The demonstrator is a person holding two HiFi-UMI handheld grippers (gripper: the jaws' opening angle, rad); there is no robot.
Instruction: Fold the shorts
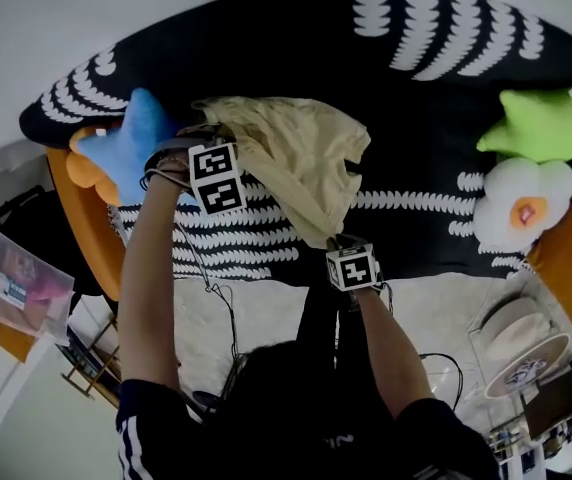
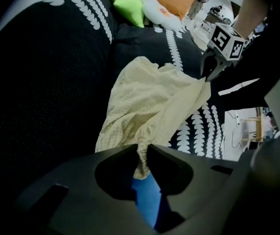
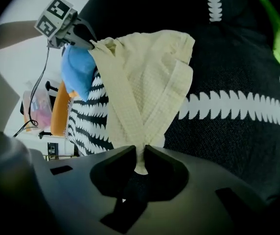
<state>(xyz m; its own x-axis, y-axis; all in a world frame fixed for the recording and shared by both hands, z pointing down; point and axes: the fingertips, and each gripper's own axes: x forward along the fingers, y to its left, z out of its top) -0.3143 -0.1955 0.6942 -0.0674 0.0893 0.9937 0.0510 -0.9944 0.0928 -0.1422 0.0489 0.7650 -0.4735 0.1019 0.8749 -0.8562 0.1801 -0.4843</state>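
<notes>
Pale yellow shorts [image 1: 296,158] lie bunched on the black bedspread with white leaf stripes [image 1: 436,118]. My left gripper [image 1: 201,138] is at their left corner, shut on a pinch of the cloth [image 2: 141,153]. At the near corner of the waistband, my right gripper [image 1: 338,240] is shut on the fabric [image 3: 141,155]. In the left gripper view the shorts [image 2: 150,102] stretch across to the right gripper [image 2: 206,75]. Seen from the right gripper view, the waistband [image 3: 125,111] runs up to the left gripper [image 3: 88,43].
A blue star cushion [image 1: 131,143] and an orange cushion [image 1: 86,163] lie just left of the shorts. At the right sit a green star cushion [image 1: 546,118] and a white flower cushion [image 1: 521,203]. The bed edge runs along the near side, with clutter on the floor.
</notes>
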